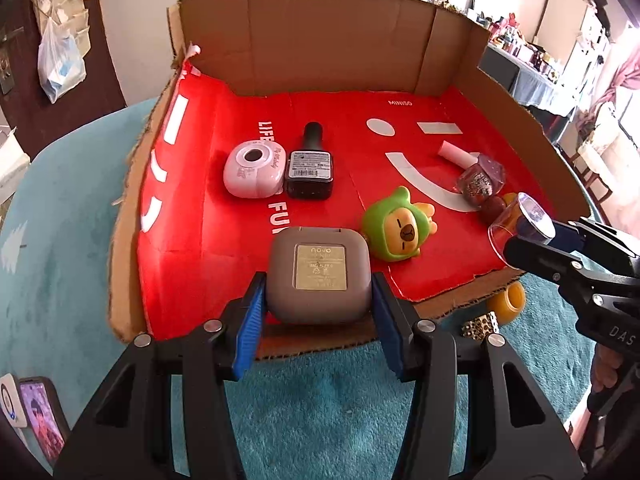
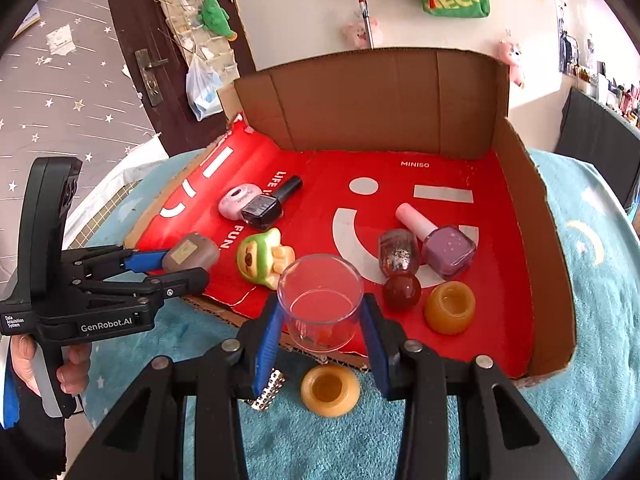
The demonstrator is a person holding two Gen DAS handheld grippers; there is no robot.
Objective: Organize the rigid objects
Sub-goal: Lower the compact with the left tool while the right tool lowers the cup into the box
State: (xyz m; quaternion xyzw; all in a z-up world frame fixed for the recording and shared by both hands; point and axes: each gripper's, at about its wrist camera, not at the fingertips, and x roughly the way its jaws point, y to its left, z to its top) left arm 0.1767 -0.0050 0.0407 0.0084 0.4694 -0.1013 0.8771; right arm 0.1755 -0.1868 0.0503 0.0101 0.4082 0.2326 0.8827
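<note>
Grey case [image 1: 318,276] sits pinched between our left tool's [image 1: 318,312] pads, just over the red tray's [image 1: 192,240] near edge, ready to set down. Our right tool [image 2: 320,332] clamps the clear cup [image 2: 320,300] upright beside it, keeping both hands loaded for placing.

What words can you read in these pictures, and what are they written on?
"MINISO": red box floor, near the back wall.
"LIFE" and "FUN", partly hidden: same red floor.
"novo": label on the grey case held in the left gripper; the lines below are too small.
"GenRobot.AI": left gripper's side.
"DAS", cut off: right gripper.
Black bottle: label too small.
</note>
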